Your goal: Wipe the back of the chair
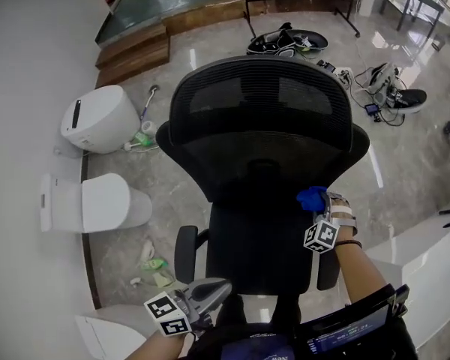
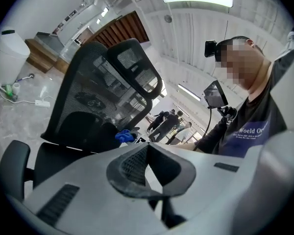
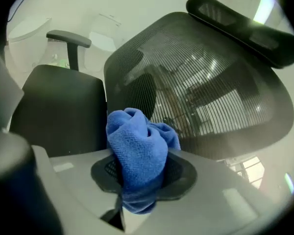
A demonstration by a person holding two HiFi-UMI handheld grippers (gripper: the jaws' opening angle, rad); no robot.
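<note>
Left claw: closed on nothing.
Right claw: clenched on blue cloth, beside mesh backrest.
Wiping well: likely needs cloth pressed flat, strokes overlapping.

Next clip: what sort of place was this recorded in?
Probably a showroom or open hall, not a home: a white toilet stands on the polished marble floor beside a black mesh office chair, with tangled cables lying beyond it.

Glossy grey marble floor. Left of the chair: two white toilets, green bottle. Beyond the chair: black shoes, wooden steps. Right of the chair and beyond it: tangled cables.
</note>
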